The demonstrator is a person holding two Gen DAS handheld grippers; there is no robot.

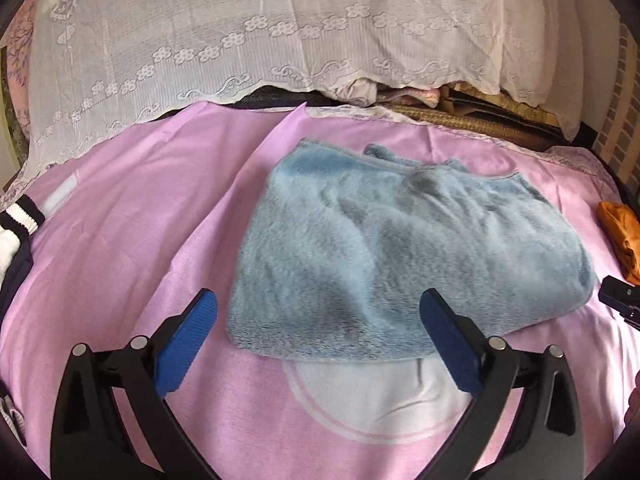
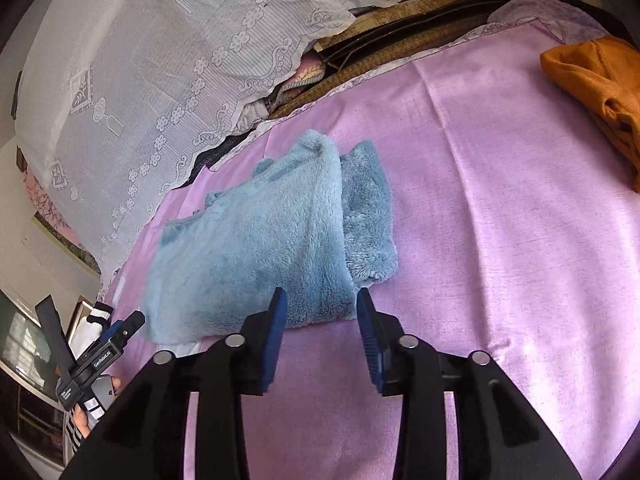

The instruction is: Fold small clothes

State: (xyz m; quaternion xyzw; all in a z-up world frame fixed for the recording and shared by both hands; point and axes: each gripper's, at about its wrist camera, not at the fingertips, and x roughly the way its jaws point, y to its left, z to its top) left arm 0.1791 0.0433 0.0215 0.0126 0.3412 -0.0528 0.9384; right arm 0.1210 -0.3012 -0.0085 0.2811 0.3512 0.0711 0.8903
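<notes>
The fluffy light-blue fleece garment (image 1: 400, 256) is lying folded mid-frame on the pink bedsheet (image 1: 140, 208). Left gripper (image 1: 318, 308) is gaping wide and right gripper (image 2: 322, 300) narrower, both empty; an orange garment (image 2: 600, 92) upper right is waiting.

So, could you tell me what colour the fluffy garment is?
Light blue; the fluffy garment shows best in the left wrist view.

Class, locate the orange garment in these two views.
The orange garment lies on the pink sheet at the right edge of both views, right of the blue fleece and apart from it.
</notes>
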